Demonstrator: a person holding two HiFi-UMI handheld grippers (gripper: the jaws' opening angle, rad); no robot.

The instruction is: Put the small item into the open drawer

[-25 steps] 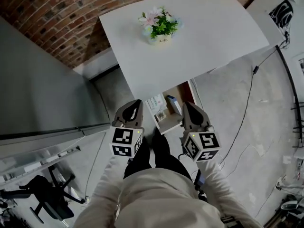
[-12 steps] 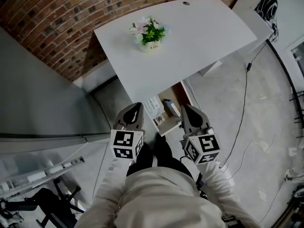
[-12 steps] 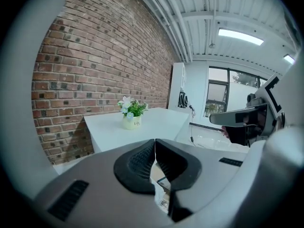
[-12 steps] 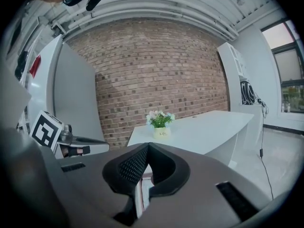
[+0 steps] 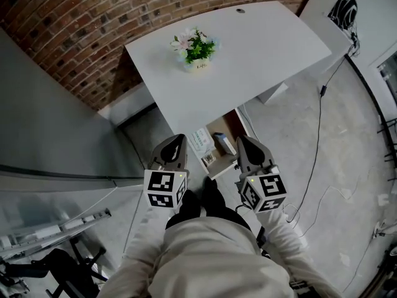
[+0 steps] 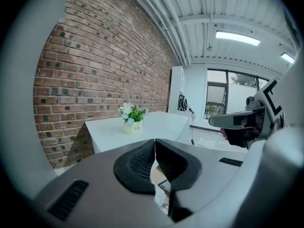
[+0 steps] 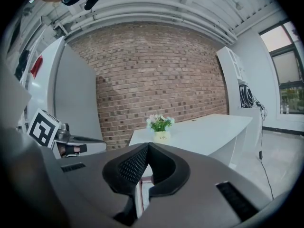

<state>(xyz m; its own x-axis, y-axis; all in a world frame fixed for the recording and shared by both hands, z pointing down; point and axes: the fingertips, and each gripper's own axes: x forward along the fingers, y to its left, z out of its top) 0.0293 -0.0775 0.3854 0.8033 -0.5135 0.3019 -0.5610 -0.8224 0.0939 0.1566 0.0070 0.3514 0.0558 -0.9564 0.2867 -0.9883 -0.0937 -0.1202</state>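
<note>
A small pot of flowers [image 5: 197, 51] stands on the white table [image 5: 260, 48]; it also shows in the left gripper view [image 6: 131, 120] and the right gripper view [image 7: 160, 128]. Below the table's near edge an open drawer [image 5: 222, 168] holds a white box [image 5: 200, 138] and other small packs. My left gripper [image 5: 179, 138] and right gripper [image 5: 241, 138] hover side by side just in front of the drawer, one on each side of it. Both are shut and hold nothing: the left gripper [image 6: 155, 140] has its tips touching, and so does the right gripper [image 7: 148, 145].
A brick wall [image 5: 93, 23] runs behind the table. A grey panel [image 5: 56, 123] stands at the left, with an office chair [image 5: 59, 269] near it. A cable [image 5: 319, 135] trails over the concrete floor at the right. The person's legs stand just before the drawer.
Both grippers have risen a little together and stayed shut. The head view has shifted, so the table and the flower pot now sit further left in the picture.
</note>
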